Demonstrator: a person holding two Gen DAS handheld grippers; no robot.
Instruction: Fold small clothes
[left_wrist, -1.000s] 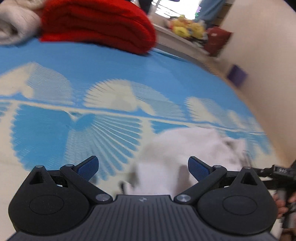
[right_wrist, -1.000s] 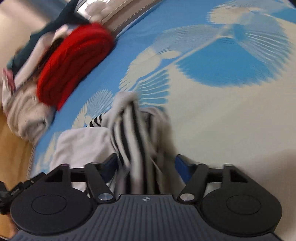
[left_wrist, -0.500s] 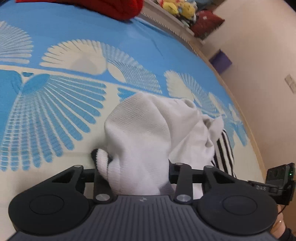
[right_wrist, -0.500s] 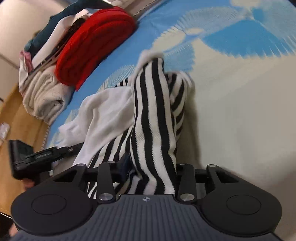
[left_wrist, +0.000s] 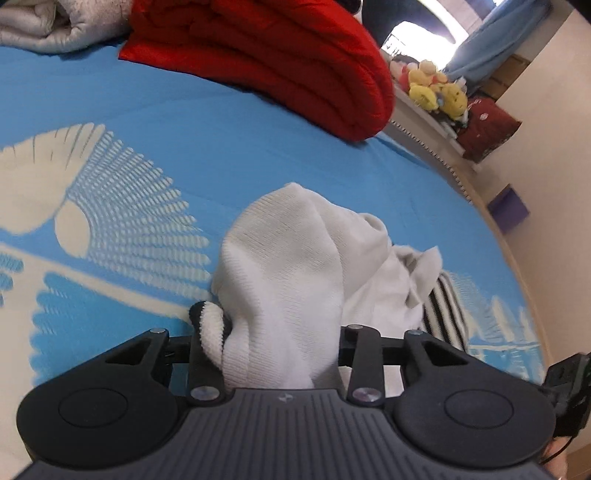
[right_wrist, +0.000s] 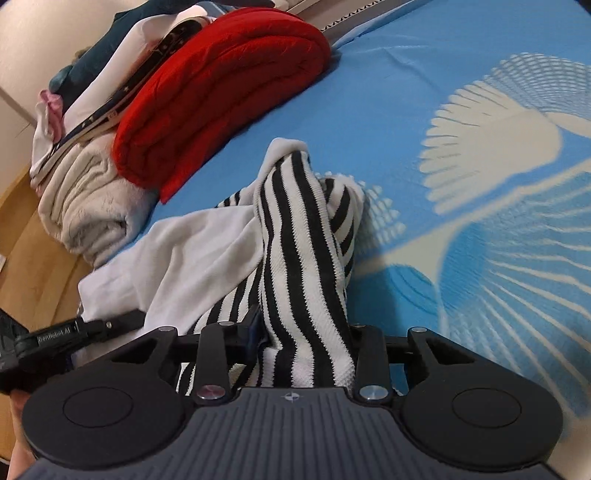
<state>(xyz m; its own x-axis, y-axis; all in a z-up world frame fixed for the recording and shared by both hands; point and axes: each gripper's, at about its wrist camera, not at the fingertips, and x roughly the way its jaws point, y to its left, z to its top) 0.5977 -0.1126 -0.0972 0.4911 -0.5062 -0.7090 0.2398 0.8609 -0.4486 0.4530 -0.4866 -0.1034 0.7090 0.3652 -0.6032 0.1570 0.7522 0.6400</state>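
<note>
A small white and black-striped garment lies bunched on the blue patterned sheet (left_wrist: 258, 155). In the left wrist view my left gripper (left_wrist: 273, 354) is shut on its white knit part (left_wrist: 288, 266), with a striped bit (left_wrist: 208, 325) at the left finger. In the right wrist view my right gripper (right_wrist: 295, 350) is shut on the black-and-white striped part (right_wrist: 299, 258), which rises in a ridge from the jaws. The white part (right_wrist: 192, 251) spreads to the left of it. The fingertips are hidden by cloth in both views.
A folded red blanket (left_wrist: 280, 55) and a grey blanket (right_wrist: 85, 210) lie at the far side of the bed, with stacked clothes (right_wrist: 103, 74) behind. Stuffed toys (left_wrist: 432, 92) sit on a ledge by the wall. The bed edge and wooden floor (right_wrist: 33, 258) are at left.
A second ago my left gripper was open above the white cloth; it has closed on it. My right gripper has closed on the striped part. Both views have shifted and the garment is lifted.
</note>
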